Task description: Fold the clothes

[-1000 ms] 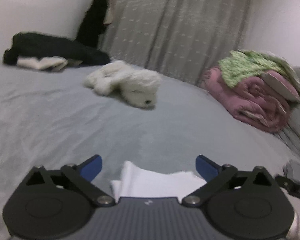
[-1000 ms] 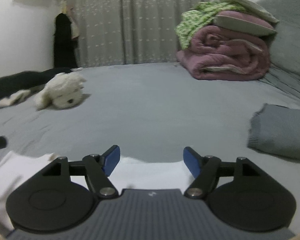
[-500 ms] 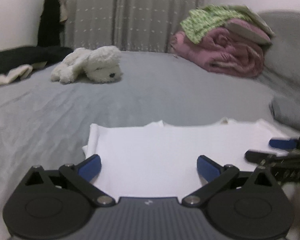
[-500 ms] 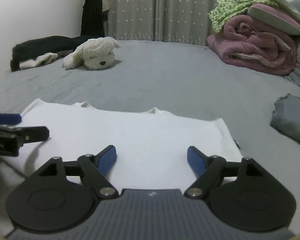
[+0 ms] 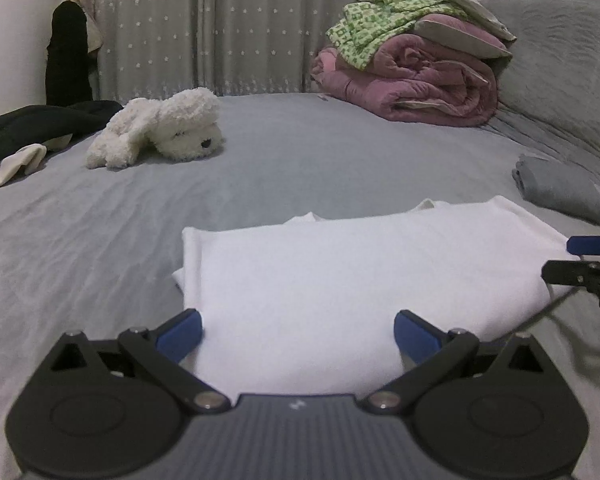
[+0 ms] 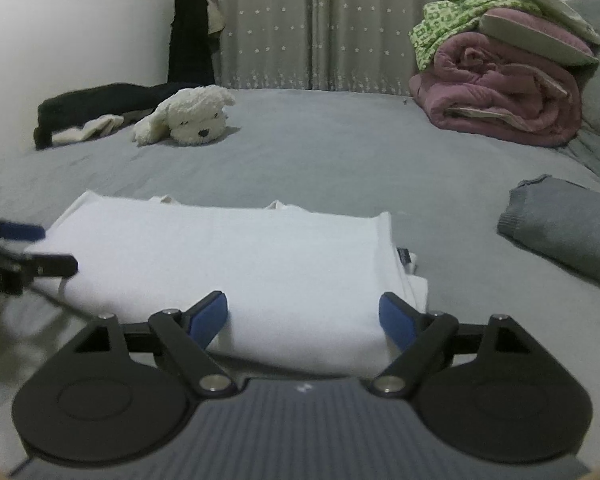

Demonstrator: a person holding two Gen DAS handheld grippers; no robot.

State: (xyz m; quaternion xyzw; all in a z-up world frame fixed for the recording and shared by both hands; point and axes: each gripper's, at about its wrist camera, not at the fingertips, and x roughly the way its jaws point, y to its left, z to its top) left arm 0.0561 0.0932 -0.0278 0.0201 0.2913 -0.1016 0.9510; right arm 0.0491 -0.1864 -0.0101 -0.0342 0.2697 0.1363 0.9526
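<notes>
A white garment (image 5: 340,272) lies folded flat on the grey bed sheet (image 5: 100,240); it also shows in the right wrist view (image 6: 236,256). My left gripper (image 5: 298,332) is open and empty, its blue-tipped fingers wide apart at the garment's near left edge. My right gripper (image 6: 304,318) is open and empty at the garment's near right edge. The right gripper's tips (image 5: 580,256) show at the right rim of the left wrist view. The left gripper's tips (image 6: 28,248) show at the left rim of the right wrist view.
A folded grey garment (image 6: 564,228) lies right of the white one. A white plush dog (image 5: 164,132) and dark clothes (image 5: 32,124) lie at the far left. A rolled pink quilt (image 5: 412,80) with green cloth sits far right. Curtains (image 6: 320,20) hang behind.
Both grippers have drawn back from the white garment, so the whole folded piece is in view. The fingers stay open throughout. The garment lies still.
</notes>
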